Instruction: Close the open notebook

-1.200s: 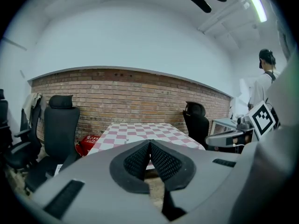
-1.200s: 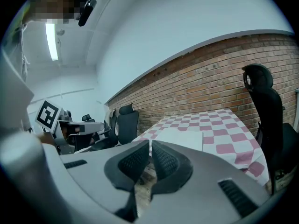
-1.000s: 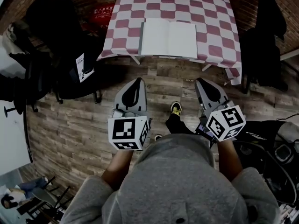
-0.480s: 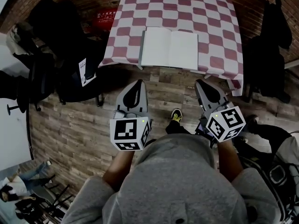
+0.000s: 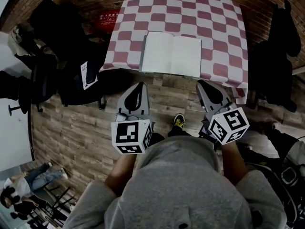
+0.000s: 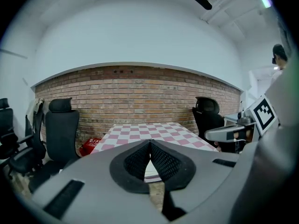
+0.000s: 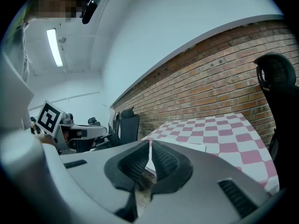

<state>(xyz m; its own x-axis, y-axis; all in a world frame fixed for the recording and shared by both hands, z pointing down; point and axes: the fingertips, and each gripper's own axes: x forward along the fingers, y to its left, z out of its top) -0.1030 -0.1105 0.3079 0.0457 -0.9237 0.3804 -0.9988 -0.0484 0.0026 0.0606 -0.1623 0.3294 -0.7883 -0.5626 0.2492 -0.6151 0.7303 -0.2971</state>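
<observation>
The open notebook (image 5: 171, 55) lies flat with white pages up, at the near edge of the red-and-white checkered table (image 5: 190, 8). My left gripper (image 5: 138, 85) hangs over the wooden floor just short of that edge, below the notebook's left page; its jaws are shut and empty. To the right, my right gripper (image 5: 204, 83) is also shut on nothing, below the right page's corner. In the left gripper view a sliver of the notebook (image 6: 151, 171) shows under the closed jaw tips (image 6: 150, 142). The right gripper view has the notebook (image 7: 191, 145) beyond its closed tips (image 7: 150, 141).
Black office chairs stand at the table's left (image 5: 52, 18) and right (image 5: 274, 46). A red box (image 5: 106, 17) sits on the floor by the table's left corner. My shoe (image 5: 179, 119) is on the wooden floor between the grippers. A brick wall (image 6: 140, 87) runs behind the table.
The table and notebook have drawn nearer to both grippers, which moved forward together toward the table's near edge. Both stayed shut.
</observation>
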